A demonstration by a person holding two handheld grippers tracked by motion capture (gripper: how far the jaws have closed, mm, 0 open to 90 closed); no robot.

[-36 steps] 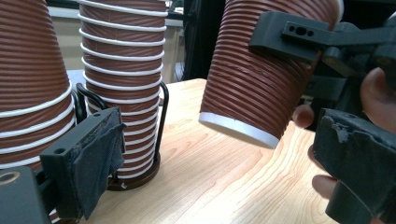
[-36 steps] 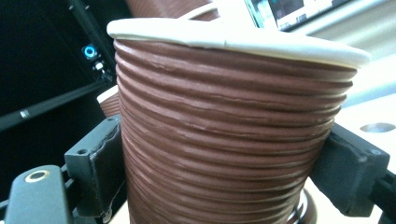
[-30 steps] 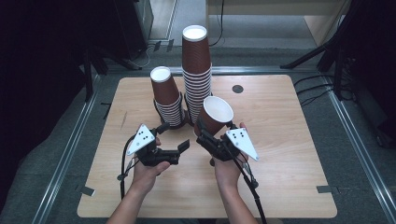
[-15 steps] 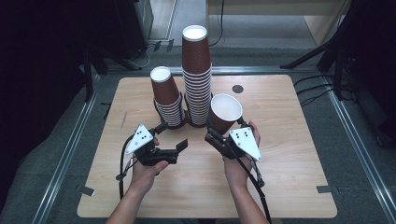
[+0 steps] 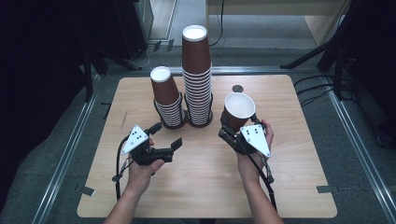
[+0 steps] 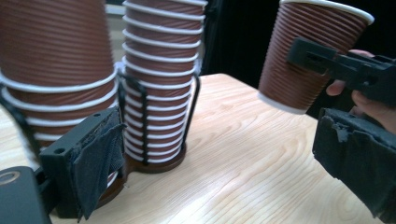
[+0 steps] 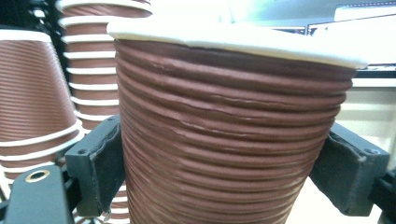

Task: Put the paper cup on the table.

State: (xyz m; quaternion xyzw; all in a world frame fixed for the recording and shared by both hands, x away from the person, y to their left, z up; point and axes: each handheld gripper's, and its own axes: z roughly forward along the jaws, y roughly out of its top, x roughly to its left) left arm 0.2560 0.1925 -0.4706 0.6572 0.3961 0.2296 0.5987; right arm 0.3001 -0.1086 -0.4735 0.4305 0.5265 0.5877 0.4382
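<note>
High view: right gripper clamps 1 cup upright, clear of 2 stacks; left gripper gapes empty, ready.

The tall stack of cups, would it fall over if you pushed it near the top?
Probably. The tall stack rises well above its small round base, so a high push would likely tip it. The thin black holder grips only the bottom cups. Paper cups look light, so little weight would steady them.
</note>
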